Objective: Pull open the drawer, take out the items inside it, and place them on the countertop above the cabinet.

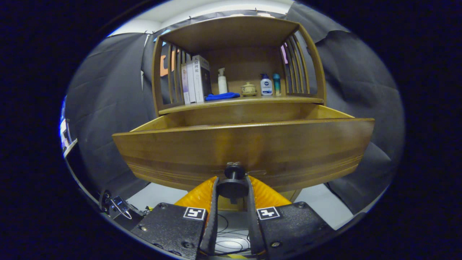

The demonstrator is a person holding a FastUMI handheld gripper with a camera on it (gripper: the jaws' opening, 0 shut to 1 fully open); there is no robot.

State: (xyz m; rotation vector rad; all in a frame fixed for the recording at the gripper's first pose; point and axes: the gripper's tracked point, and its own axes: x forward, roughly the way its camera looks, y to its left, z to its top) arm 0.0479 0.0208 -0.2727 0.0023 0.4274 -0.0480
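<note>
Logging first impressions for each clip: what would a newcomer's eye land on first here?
First, the wide wooden drawer, pulled out toward the camera, with the gripper shut on its dark round knob between the fingers. Beyond it, the countertop holds books, a blue cloth and bottles. The drawer's contents are hidden.

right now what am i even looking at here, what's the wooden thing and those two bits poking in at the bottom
You are looking through a fisheye camera riding on a hand-held two-finger tool; a person carries it, with no robot arm. The two bits are its fingers, closed on the round knob of a wooden drawer, which is pulled out. What lies inside is hidden behind its front. On the countertop above stand books, a pump bottle, a blue cloth, a small pot and two more bottles.
</note>
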